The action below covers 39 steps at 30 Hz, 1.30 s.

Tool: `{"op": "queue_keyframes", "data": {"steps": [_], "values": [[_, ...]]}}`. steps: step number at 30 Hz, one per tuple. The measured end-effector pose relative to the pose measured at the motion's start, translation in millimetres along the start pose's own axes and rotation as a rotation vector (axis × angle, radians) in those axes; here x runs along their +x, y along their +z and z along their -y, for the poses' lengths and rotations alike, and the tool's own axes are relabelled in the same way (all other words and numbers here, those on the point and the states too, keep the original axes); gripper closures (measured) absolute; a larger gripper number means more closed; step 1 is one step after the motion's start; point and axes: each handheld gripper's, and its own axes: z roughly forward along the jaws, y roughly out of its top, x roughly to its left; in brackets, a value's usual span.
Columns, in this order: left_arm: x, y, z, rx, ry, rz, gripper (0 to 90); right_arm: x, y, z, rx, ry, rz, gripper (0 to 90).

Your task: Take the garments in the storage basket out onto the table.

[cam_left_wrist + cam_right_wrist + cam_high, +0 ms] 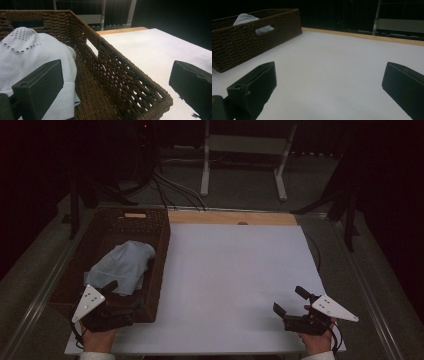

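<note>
The pale cloth (122,266) is bunched up inside the wicker basket (161,255), at the left side of the white surface (230,285), so by the look of it nothing's been pulled out yet. The left hand-held gripper (111,295) hovers at the basket's near corner, jaws spread wide, straddling the rim and gripping nothing. The right hand-held gripper (290,301) sits well apart over the bare surface, also wide open and empty. Pretty much all the work looks left to do.
</note>
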Motion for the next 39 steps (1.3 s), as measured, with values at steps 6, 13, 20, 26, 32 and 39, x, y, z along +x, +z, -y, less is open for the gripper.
{"op": "queue_keyframes", "data": {"steps": [6,13,20,26,32,39], "values": [[-0.1,0.1,0.0,0.001,0.001,-0.002,0.2,0.5,-0.1,0.1,-0.005,-0.001,-0.001,0.0],[-0.3,-0.1,0.5,-0.002,0.002,-0.002,0.2,1.5,0.4,-0.4,-0.014,0.002,-0.007,0.0],[0.5,-1.1,1.2,-0.022,-0.003,0.016,0.1,2.2,1.3,-0.3,-0.013,-0.003,-0.006,0.0],[1.2,-1.3,-0.1,-0.023,-0.006,0.022,0.0,4.7,3.3,-0.3,-0.008,-0.024,-0.007,0.0],[1.8,-3.6,-4.7,-0.04,0.011,0.023,0.0,4.2,2.8,-0.5,-0.013,-0.029,0.001,0.0],[-0.1,-6.1,-9.7,-0.051,0.021,0.023,0.0,4.7,2.5,-1.2,-0.019,-0.033,0.008,0.0]]}}
